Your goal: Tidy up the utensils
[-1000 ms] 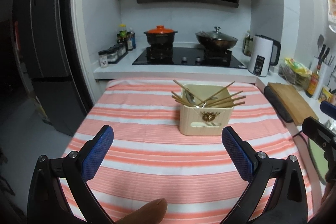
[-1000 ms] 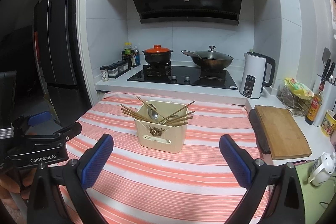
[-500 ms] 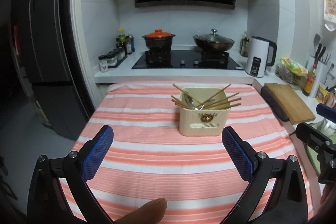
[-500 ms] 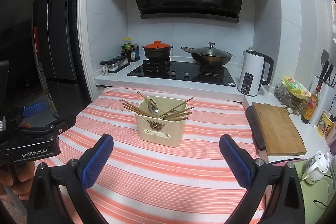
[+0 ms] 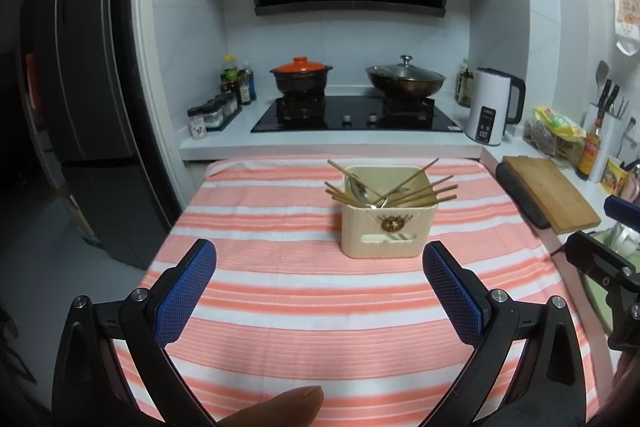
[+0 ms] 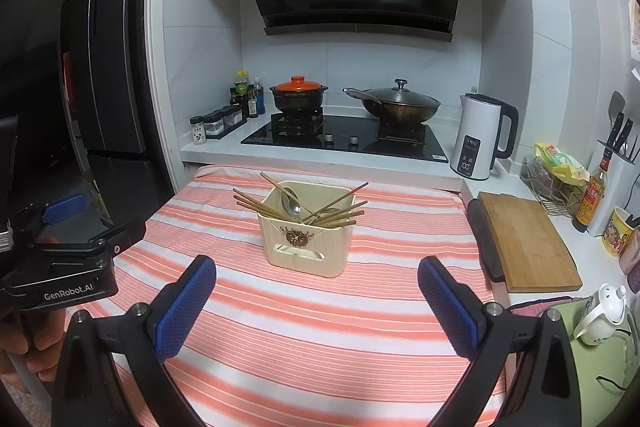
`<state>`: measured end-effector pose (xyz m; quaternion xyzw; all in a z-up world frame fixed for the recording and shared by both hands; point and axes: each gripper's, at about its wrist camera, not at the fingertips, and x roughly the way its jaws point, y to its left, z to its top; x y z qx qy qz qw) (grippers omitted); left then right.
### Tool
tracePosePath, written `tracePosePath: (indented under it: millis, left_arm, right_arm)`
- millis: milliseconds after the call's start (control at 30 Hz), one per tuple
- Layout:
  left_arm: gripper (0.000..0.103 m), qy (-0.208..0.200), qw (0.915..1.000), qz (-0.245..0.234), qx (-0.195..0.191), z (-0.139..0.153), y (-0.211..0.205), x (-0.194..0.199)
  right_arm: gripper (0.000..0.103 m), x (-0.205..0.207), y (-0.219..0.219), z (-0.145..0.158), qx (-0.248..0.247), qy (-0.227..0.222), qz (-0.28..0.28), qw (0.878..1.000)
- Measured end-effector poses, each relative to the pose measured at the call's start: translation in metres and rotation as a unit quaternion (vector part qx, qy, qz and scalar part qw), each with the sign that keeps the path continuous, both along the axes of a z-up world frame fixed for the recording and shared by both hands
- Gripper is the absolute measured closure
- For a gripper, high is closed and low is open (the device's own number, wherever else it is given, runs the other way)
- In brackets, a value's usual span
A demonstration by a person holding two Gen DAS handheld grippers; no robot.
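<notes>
Nearest in the left wrist view, the left gripper [image 5: 319, 267] is seen with its blue pads spread wide and nothing between them, and a fingertip [image 5: 280, 405] is cut off by the bottom edge; in the right wrist view the right gripper [image 6: 317, 279] is likewise held wide apart and empty. Compared with a second ago, both cameras have been drawn back and raised slightly, so that the holder is seen smaller and farther off, and more of the range hood and cabinets has come into view. The striped cloth [image 5: 280, 307] is spread over the table beneath both grippers. Beyond the fingers, toward the far middle of the cloth, the cream utensil holder [image 5: 387, 231] is stood upright, with wooden chopsticks [image 5: 424, 189] fanned over its rim and a metal spoon [image 5: 360, 191] lying inside; how many chopsticks there are cannot be told. Only the right wrist view shows the left gripper's body at the left edge, a white teapot [image 6: 600, 315] at near right, and the whole cutting board [image 6: 524, 239]. Farthest off, an orange-lidded pot [image 6: 298, 95], a lidded wok [image 6: 396, 103] and a white kettle [image 6: 478, 137] are seen on the counter
</notes>
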<state>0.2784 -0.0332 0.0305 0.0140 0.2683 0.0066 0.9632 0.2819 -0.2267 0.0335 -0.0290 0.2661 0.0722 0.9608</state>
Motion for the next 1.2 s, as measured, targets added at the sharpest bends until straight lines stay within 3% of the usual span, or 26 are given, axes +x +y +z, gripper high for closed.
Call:
tracePosePath:
  millis: [1200]
  left_arm:
    - [0.0, -0.004, 1.0, 0.003, -0.001, 0.0022, -0.0015, -0.0026]
  right_arm:
    - [0.0, -0.0011, -0.0001, 0.0014, 0.002, 0.007, 0.005, 1.0]
